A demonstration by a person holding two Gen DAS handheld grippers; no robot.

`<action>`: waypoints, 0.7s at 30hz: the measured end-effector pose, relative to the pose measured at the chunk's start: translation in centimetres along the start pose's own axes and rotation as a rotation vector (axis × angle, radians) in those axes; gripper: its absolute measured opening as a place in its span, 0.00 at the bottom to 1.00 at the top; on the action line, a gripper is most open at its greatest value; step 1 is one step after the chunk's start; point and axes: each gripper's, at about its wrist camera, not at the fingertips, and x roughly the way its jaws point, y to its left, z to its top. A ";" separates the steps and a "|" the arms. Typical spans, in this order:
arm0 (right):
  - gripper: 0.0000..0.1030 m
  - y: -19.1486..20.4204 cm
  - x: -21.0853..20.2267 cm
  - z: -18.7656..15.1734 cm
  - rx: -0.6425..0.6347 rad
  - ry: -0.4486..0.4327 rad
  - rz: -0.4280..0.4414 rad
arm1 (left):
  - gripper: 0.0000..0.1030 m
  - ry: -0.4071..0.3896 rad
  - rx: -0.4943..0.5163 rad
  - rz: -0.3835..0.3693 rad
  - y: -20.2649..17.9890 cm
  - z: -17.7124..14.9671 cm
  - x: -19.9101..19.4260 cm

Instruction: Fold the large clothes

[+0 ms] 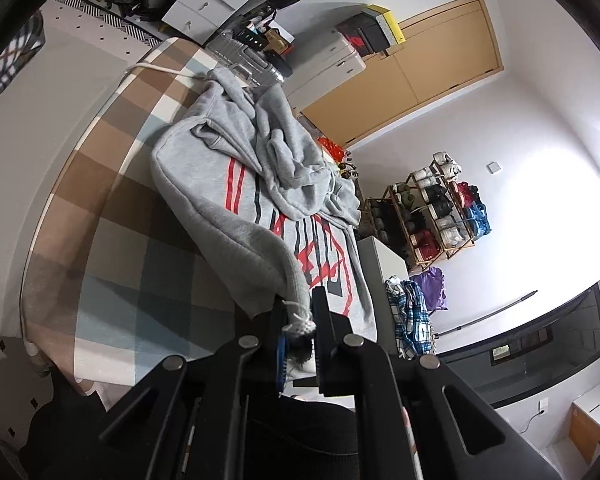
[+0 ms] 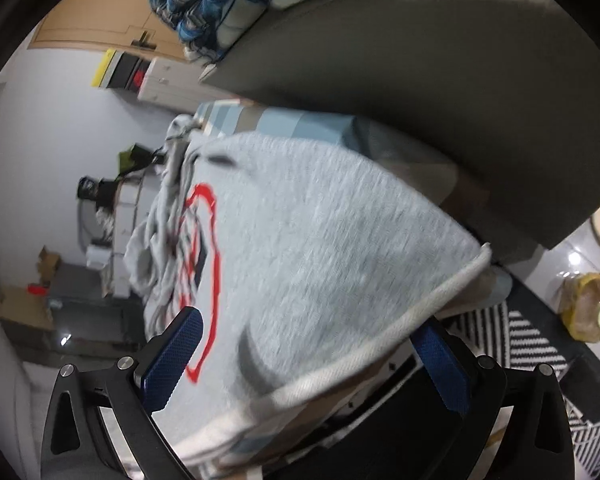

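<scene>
Right now I am holding the left tongs point(image 1: 300, 316) clamped on a cuff point(image 1: 300, 322) of the grey hoodie point(image 1: 236, 184), low in the middle of the left wrist frame; the ribbed end with its frayed white threads is sitting pinched between the two black fingers. From there the sleeve is running up and left to the body of the hoodie, which is lying crumpled on the checked bedcover point(image 1: 140, 240), its red and black print point(image 1: 316, 248) facing up and its hood and other sleeve heaped toward the upper middle. Beyond it I am seeing a silver suitcase point(image 1: 248, 60) at the top and a shoe rack point(image 1: 432, 216) against the wall on the right.

In the right wrist frame the right tongs point(image 2: 312, 360) are standing wide apart, one blue pad point(image 2: 172, 356) at lower left and the other at lower right, with the hoodie's point(image 2: 320, 248) hem edge lying between them, blurred. I cannot tell whether either pad is touching the cloth.
</scene>
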 end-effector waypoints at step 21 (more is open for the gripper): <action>0.17 1.6 -2.4 -1.9 -0.079 -0.224 -0.117 | 0.05 0.009 -0.029 0.020 1.9 -0.8 0.0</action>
